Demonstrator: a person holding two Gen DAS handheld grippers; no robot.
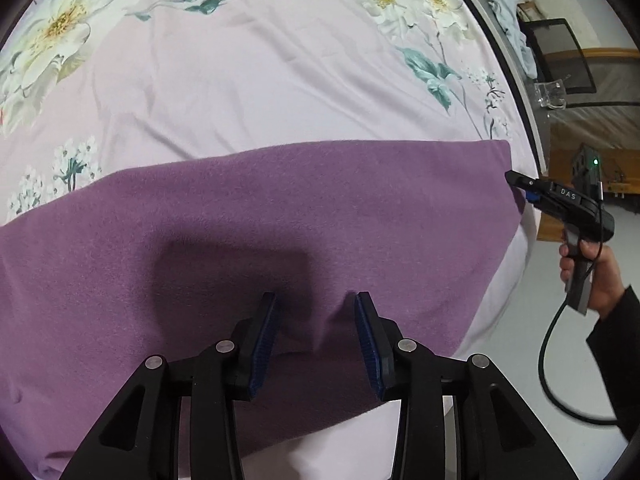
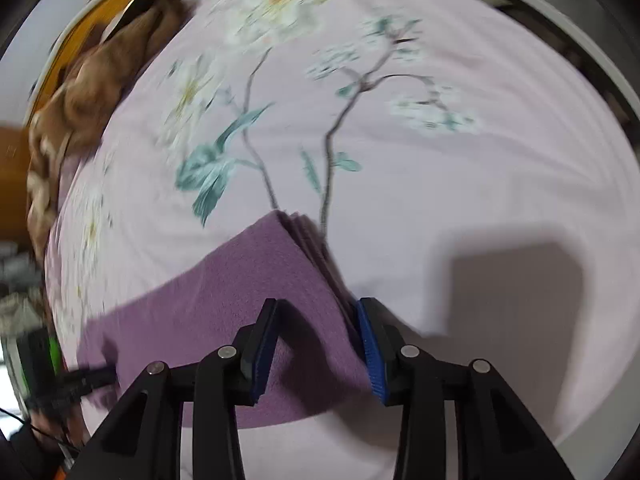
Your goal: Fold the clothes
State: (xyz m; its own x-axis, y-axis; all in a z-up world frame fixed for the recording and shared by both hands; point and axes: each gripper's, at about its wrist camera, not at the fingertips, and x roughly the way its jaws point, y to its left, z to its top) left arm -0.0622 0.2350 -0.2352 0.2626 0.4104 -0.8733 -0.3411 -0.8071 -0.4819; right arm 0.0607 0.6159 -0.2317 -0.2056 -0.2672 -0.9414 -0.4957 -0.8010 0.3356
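A purple fleece garment point(image 1: 280, 208) lies folded flat on the floral bed sheet point(image 1: 260, 80). My left gripper point(image 1: 316, 300) stands open over its near part, with a low ridge of fabric between the blue pads and neither pad pressing on it. The right gripper point(image 1: 516, 182), held by a hand in a dark sleeve, points at the garment's right edge. In the right wrist view the right gripper point(image 2: 318, 304) is open over the corner of the purple garment point(image 2: 240, 280). The stacked folded edges run down beside its right pad point(image 2: 370, 344). The left gripper point(image 2: 96, 376) shows blurred at the lower left.
A brown garment point(image 2: 104, 76) is heaped at the bed's far left edge. Beyond the bed's right edge point(image 1: 520, 92) are a light blue cloth point(image 1: 512, 20), a black mesh panel point(image 1: 560, 52) and wooden furniture point(image 1: 580, 152). A black cable point(image 1: 552, 360) hangs from the right gripper.
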